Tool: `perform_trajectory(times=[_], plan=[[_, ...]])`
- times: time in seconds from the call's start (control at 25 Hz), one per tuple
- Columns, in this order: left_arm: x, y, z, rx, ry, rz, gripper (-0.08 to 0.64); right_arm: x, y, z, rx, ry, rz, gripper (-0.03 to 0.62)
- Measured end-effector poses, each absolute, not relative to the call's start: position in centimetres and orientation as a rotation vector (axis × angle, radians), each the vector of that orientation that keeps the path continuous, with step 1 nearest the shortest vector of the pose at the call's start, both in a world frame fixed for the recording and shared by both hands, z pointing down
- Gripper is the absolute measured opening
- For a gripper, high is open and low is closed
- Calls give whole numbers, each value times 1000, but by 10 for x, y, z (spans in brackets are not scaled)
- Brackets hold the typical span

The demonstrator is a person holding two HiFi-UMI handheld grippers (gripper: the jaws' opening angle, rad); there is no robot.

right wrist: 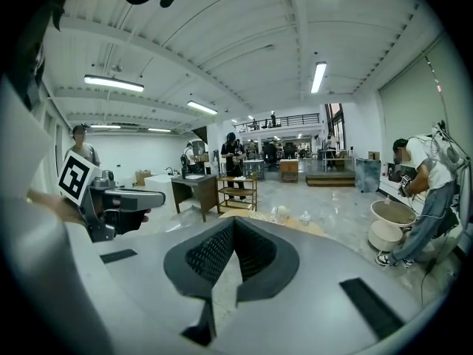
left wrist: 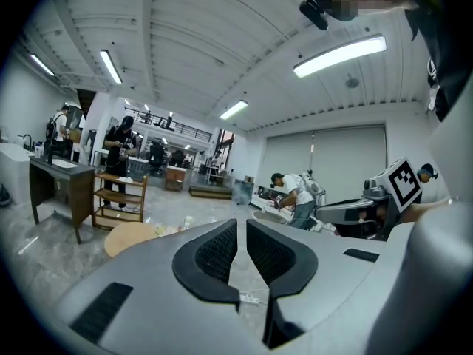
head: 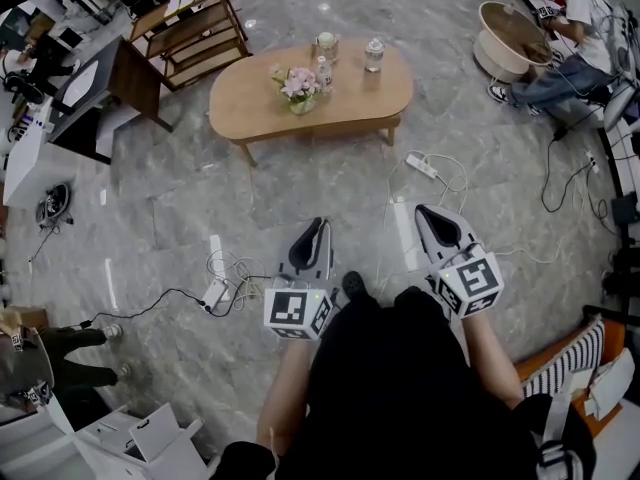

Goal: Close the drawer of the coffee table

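The oval wooden coffee table [head: 345,96] stands on the grey stone floor ahead of me; its drawer does not show from this angle. Both grippers hang over the floor, well short of the table. My left gripper [head: 320,225] has its jaws almost together, with a thin slit between the pads [left wrist: 219,251] and nothing in it. To its right, my right gripper [head: 423,211] has its pads [right wrist: 211,256] closed tip to tip on nothing. The table's edge [left wrist: 127,237] peeks over the left gripper's body, and its top [right wrist: 316,229] shows beyond the right one.
A flower pot [head: 300,85] and two bottles [head: 374,54] stand on the table. Power strips with cables [head: 421,166] [head: 214,294] lie on the floor between me and it. A wooden shelf [head: 192,26] and dark desk [head: 112,88] are far left; a person [head: 566,38] by a round tub [head: 508,38] is far right.
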State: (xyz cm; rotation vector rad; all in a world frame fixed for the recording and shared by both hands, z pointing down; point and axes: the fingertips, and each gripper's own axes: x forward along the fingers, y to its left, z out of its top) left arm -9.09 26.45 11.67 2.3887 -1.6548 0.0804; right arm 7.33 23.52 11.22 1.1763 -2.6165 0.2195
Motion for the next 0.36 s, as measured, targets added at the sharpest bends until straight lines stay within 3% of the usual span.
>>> perform_trajectory(times=[0.36], plan=[[-86, 263, 120, 2394, -1644, 87, 49, 84, 234, 113, 1198, -2595, 212, 12]])
